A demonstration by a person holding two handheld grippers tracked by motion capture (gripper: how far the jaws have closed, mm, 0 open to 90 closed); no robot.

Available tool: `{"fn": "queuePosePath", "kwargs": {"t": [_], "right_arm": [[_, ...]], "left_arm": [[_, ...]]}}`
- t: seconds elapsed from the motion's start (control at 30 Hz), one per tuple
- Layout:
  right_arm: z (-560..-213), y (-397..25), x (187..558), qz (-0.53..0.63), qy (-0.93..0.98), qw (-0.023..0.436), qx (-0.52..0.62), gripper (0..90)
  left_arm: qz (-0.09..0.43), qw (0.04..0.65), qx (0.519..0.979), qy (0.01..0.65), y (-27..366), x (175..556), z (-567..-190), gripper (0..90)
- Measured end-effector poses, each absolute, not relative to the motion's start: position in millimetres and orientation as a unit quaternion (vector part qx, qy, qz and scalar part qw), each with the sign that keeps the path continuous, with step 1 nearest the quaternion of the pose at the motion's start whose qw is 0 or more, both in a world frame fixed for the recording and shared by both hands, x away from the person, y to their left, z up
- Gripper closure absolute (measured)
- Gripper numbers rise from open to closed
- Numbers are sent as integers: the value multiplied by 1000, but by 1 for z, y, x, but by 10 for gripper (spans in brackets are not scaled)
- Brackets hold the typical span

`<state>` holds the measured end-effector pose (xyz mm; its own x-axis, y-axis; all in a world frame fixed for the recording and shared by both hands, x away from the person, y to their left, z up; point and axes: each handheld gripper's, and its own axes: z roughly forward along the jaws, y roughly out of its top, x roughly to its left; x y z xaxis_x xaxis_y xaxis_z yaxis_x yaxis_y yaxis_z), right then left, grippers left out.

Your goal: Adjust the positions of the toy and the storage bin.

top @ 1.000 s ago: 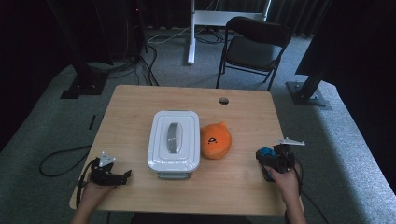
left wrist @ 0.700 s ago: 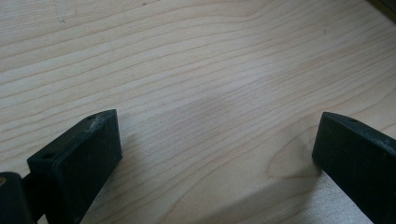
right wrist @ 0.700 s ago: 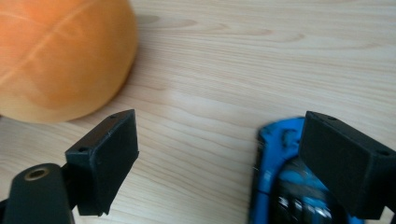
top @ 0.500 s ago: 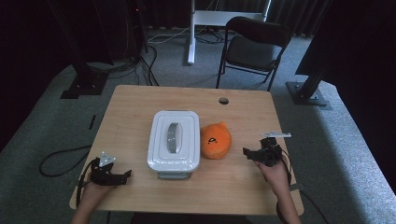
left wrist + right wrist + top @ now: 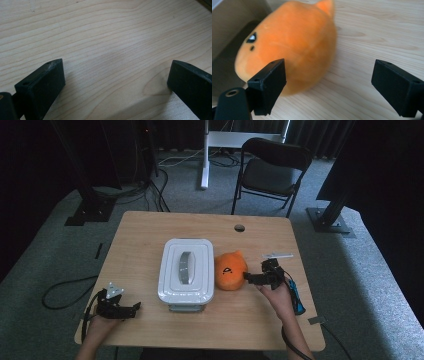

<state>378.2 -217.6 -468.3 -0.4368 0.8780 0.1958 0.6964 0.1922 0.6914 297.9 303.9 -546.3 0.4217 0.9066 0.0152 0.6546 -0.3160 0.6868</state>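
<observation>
An orange plush toy point(image 5: 230, 270) with a small pointed tip and a black face mark lies on the wooden table point(image 5: 150, 227), right beside a white lidded box point(image 5: 186, 268). My right gripper point(image 5: 247, 277) is open at the toy's right side; in the right gripper view the toy point(image 5: 289, 42) sits close ahead, partly behind one jaw, not between them. My left gripper point(image 5: 135, 308) rests open near the table's front left corner, over bare wood point(image 5: 112, 50).
The box's lid has a grey handle point(image 5: 185, 267) along its middle. A cable hole point(image 5: 239, 227) sits near the table's far edge. A black folding chair point(image 5: 272, 170) and stand bases are on the carpet beyond the table.
My right gripper has moved left across the table from near the right edge up to the orange toy's side. The left gripper has stayed still.
</observation>
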Motion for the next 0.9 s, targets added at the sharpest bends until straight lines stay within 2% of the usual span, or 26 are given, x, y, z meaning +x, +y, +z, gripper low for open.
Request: {"fn": "queuePosePath", "kwargs": {"t": [0.27,0.6,0.77,0.9], "right_arm": [[-466,-202,393,391,767,91,500,131],[-460,-197,395,392,774,88,489,162],[-467,-194,399,390,781,59,485,184],[-475,-188,399,384,792,46,472,275]], "left_arm": [[205,308,785,497,304,298,-546,17],[205,308,785,498,304,298,-546,17],[205,308,785,497,304,298,-546,17],[205,308,785,497,304,298,-546,17]]}}
